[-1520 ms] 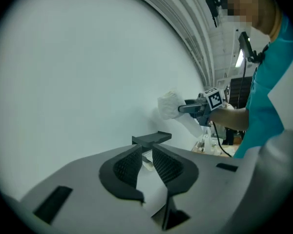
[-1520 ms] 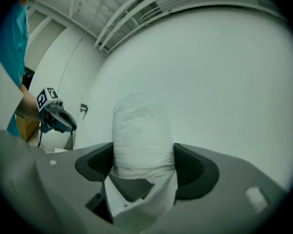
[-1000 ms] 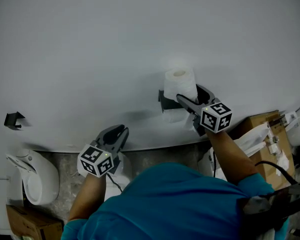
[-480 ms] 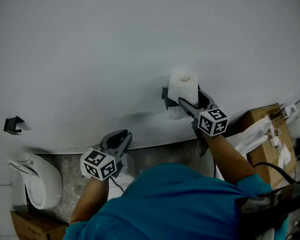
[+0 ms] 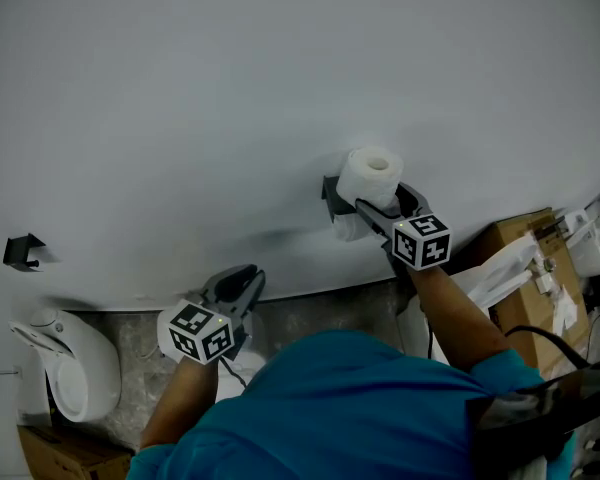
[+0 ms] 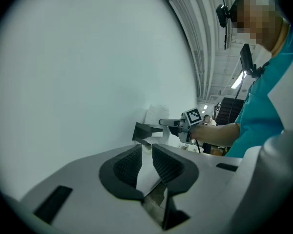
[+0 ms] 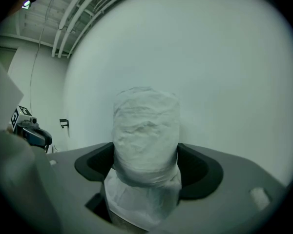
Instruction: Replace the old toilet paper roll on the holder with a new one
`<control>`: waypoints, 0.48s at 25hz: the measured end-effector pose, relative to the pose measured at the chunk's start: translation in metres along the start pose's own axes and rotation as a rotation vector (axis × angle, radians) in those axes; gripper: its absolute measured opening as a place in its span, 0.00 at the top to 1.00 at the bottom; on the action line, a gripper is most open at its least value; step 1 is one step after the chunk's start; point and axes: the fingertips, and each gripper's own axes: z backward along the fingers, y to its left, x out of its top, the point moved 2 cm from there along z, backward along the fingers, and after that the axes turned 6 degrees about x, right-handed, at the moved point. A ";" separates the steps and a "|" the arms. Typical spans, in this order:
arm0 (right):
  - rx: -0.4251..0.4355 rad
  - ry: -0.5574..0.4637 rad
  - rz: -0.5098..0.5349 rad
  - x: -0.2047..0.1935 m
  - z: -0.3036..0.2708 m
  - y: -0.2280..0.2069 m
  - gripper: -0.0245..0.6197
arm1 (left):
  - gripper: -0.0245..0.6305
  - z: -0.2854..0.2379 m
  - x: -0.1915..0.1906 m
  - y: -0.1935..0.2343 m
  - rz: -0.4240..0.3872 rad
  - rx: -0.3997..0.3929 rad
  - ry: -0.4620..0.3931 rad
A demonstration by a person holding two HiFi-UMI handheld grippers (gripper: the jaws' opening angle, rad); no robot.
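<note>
A white toilet paper roll (image 5: 370,173) stands upright against the white wall, right at the black wall holder (image 5: 330,194). My right gripper (image 5: 382,194) is shut on the roll, one jaw on each side. In the right gripper view the roll (image 7: 146,130) fills the space between the jaws, a loose tail of paper hangs below it, and the holder is hidden behind it. My left gripper (image 5: 242,284) hangs lower left, away from the wall. Its jaws (image 6: 145,162) stand a narrow gap apart with nothing seen between them. From there the holder (image 6: 144,130) shows ahead.
A second small black bracket (image 5: 20,251) is fixed to the wall far left. A white fixture (image 5: 65,368) stands on the floor below it. Cardboard boxes and bags (image 5: 525,258) crowd the right side. A grey floor strip (image 5: 310,318) runs along the wall's foot.
My right gripper has sunk a little with the roll, which now sits lower against the holder. The left gripper has dropped slightly and keeps the same narrow gap.
</note>
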 end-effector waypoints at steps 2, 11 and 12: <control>0.000 -0.005 0.000 0.003 0.003 0.000 0.36 | 0.86 -0.001 0.001 -0.001 0.001 -0.005 -0.001; 0.014 -0.046 0.027 0.020 0.020 0.007 0.32 | 0.86 -0.009 0.004 -0.007 0.008 -0.034 -0.009; 0.015 -0.056 0.029 0.023 0.023 0.007 0.32 | 0.86 -0.010 0.006 -0.008 0.008 -0.037 -0.014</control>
